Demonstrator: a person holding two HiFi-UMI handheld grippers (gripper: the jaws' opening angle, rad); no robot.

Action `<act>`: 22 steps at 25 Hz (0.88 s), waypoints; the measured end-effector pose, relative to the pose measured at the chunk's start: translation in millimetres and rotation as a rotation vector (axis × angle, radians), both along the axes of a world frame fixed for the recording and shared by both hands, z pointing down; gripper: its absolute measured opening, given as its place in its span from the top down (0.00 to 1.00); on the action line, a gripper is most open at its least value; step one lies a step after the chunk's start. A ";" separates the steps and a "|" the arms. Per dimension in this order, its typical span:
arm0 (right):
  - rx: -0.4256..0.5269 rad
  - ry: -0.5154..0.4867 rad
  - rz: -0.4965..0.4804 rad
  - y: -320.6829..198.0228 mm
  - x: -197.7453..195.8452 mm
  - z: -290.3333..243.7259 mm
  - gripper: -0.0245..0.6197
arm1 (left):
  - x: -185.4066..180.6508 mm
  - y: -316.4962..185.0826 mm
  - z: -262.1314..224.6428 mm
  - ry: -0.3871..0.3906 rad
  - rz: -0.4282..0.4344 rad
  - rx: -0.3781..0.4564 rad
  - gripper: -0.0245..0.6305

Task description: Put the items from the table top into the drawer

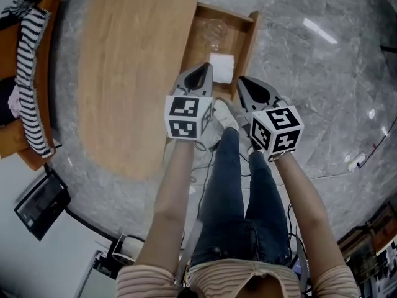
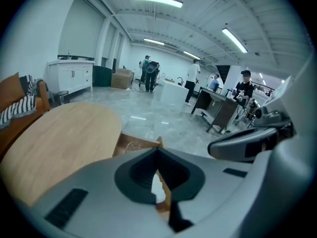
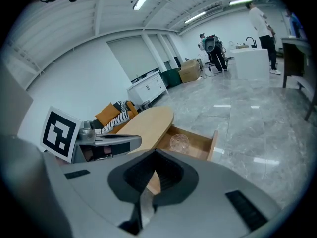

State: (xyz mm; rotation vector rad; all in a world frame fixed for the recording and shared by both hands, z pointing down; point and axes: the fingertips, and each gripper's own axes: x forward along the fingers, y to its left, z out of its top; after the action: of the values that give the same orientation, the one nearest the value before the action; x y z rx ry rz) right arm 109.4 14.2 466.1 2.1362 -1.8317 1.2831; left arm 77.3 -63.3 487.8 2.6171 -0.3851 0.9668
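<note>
A: Where are the items?
B: Glass and white pad lie in the open drawer, with the table at its 9 o'clock.
A: Fingers?
B: Left gripper and right gripper have fingers pressed together, empty, at the drawer's 6 o'clock. A sofa stands beyond the table.

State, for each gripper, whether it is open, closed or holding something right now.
Left gripper: closed, jaws together, nothing held.
Right gripper: closed, jaws together, nothing held.
</note>
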 end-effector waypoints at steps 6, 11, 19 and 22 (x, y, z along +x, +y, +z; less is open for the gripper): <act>0.036 0.022 0.025 4.1 5.7 -34.6 0.95 | -2.9 3.5 -33.4 0.029 -0.013 0.015 0.94; 0.062 0.038 0.038 10.2 8.8 -57.6 0.95 | -1.2 6.2 -56.9 0.050 -0.017 0.030 0.94; 0.105 0.069 0.037 14.4 7.8 -94.4 0.95 | -6.3 14.4 -91.7 0.086 -0.036 0.035 0.94; 0.115 0.069 0.047 21.9 6.8 -105.3 0.95 | -10.2 25.1 -102.3 0.097 -0.040 0.033 0.94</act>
State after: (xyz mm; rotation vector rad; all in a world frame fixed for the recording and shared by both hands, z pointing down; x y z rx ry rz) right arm 116.2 36.1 360.8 2.2633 -1.8826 1.1236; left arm 67.1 -38.2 385.5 2.6628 -0.4316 0.8240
